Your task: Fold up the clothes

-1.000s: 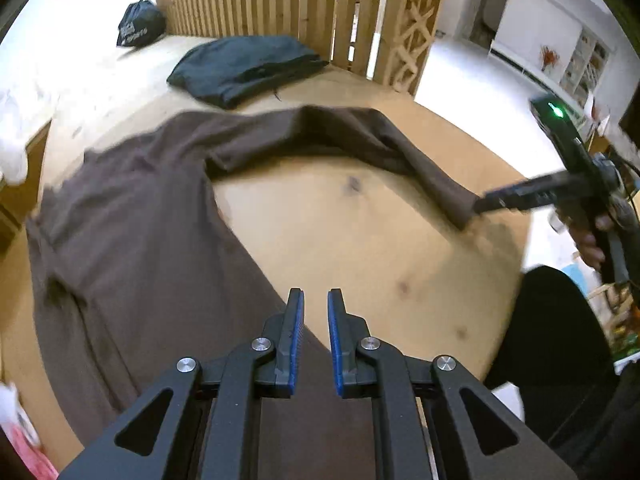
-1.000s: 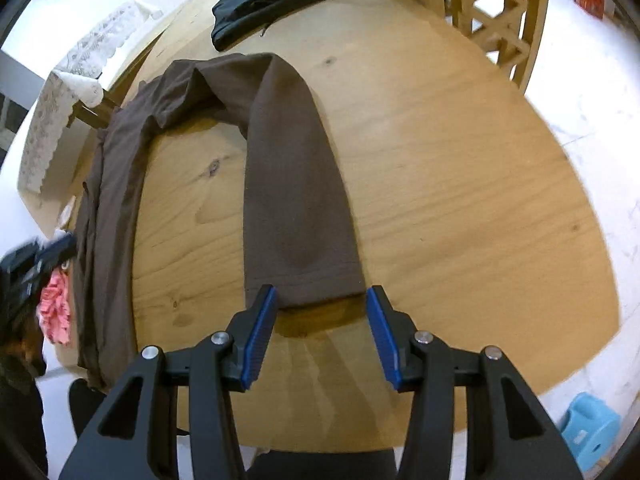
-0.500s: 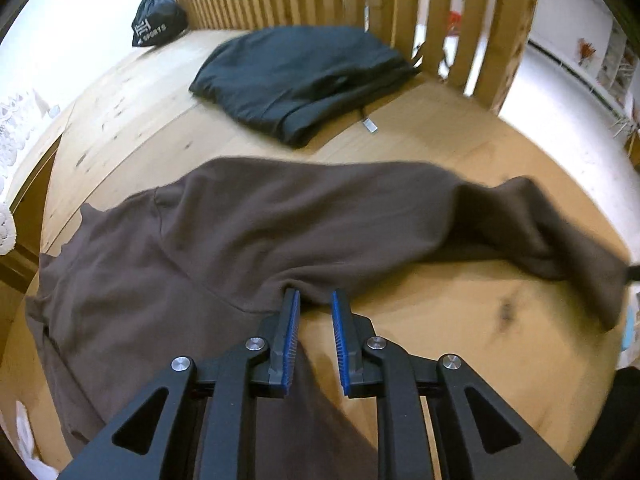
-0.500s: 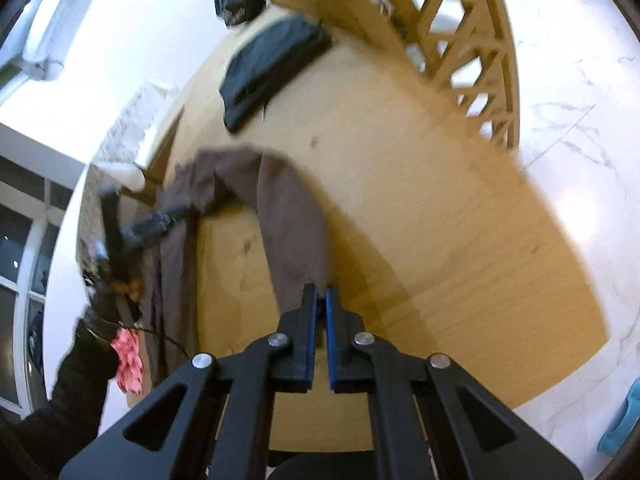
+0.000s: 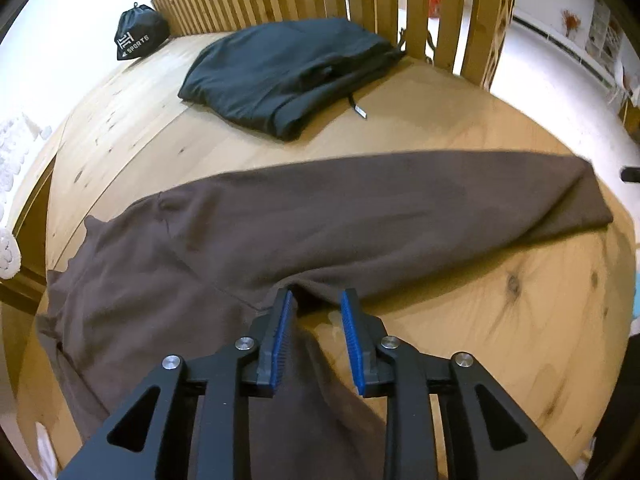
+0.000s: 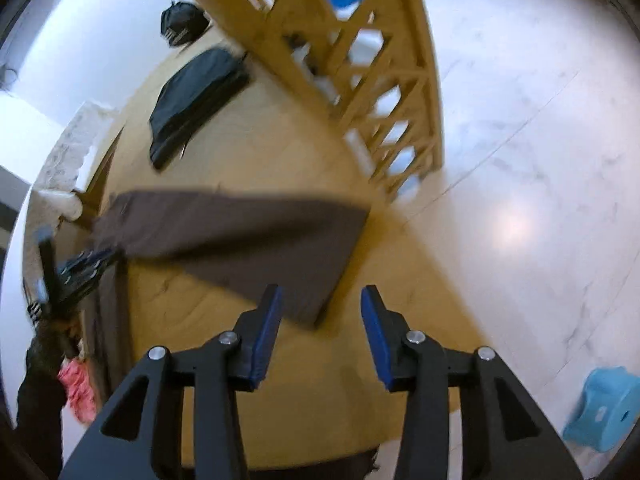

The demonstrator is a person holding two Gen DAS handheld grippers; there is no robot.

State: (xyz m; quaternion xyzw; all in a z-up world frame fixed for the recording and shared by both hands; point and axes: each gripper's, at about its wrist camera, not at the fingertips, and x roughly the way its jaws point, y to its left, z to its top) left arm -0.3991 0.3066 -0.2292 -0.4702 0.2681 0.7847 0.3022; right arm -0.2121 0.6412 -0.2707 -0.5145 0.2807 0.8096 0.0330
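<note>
On wooden table: brown garment, sleeve extended. Left gripper opening, fabric fold between fingers. Right gripper opening, empty, above sleeve end.

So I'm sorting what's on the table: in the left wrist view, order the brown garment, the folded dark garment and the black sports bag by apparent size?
1. Spread-out brown garment, largest, though nearest the camera.
2. Folded dark garment.
3. Small black drawstring sports bag, smallest, though farthest away.

Brown garment on wooden table
</note>
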